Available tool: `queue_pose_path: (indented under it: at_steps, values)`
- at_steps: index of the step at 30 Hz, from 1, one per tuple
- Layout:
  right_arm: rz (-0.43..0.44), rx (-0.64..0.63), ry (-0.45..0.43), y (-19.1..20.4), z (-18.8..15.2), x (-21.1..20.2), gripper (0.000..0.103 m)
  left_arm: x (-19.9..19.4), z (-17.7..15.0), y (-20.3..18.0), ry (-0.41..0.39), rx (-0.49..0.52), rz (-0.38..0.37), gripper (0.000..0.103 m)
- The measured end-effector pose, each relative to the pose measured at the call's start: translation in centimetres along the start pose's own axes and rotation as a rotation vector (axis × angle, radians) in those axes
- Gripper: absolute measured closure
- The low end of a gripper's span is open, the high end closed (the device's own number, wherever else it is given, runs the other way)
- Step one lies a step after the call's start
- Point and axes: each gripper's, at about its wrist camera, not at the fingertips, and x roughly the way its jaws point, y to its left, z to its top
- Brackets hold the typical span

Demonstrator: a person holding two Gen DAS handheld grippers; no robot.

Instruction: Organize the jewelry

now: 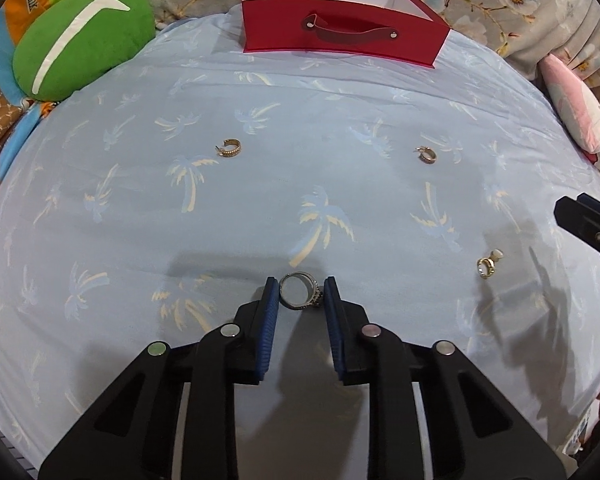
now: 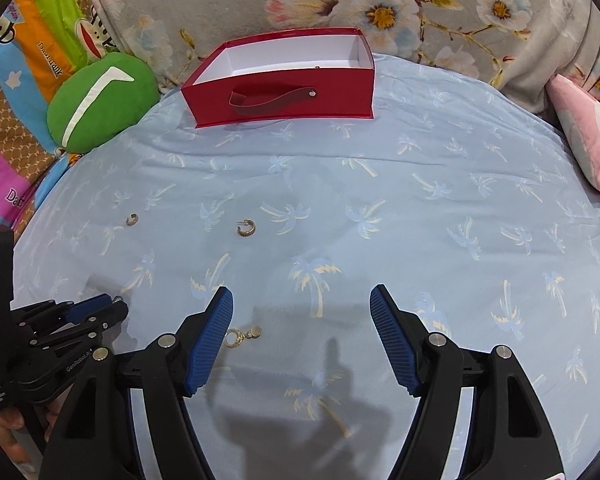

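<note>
Palm-print bedsheet [image 1: 140,220], jewelry scattered before red box [image 1: 340,46]
Left gripper [image 1: 302,292] brackets silver ring [image 1: 300,292], pads not yet pinching; right gripper [image 2: 302,300] spread wide near gold ring [image 2: 236,337]

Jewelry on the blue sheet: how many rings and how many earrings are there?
Rings: 2, a silver ring between the left gripper fingers and a gold ring with a pale stone.
Hoop earrings: 2, left hoop and right hoop.
Total: 4

Left tool [image 1: 302,292] half-closed, right tool [image 2: 302,300] spread wide.
</note>
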Motion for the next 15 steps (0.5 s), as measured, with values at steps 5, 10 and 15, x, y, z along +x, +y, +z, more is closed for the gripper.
queue_pose_path:
  at_steps: [5, 10, 15]
  values:
    - [0.001, 0.001, 0.0, 0.0, 0.0, 0.0, 0.033, -0.2, -0.1, 0.7, 0.014, -0.043, -0.065, 0.081]
    - [0.008, -0.008, 0.007, 0.3, 0.1, 0.4, 0.033, -0.7, 0.1, 1.4, 0.016, -0.078, -0.089, 0.081]
    - [0.042, -0.017, 0.013, 1.1, 1.0, 1.8, 0.033, -1.7, 0.8, 2.2, -0.01, -0.092, -0.071, 0.081]
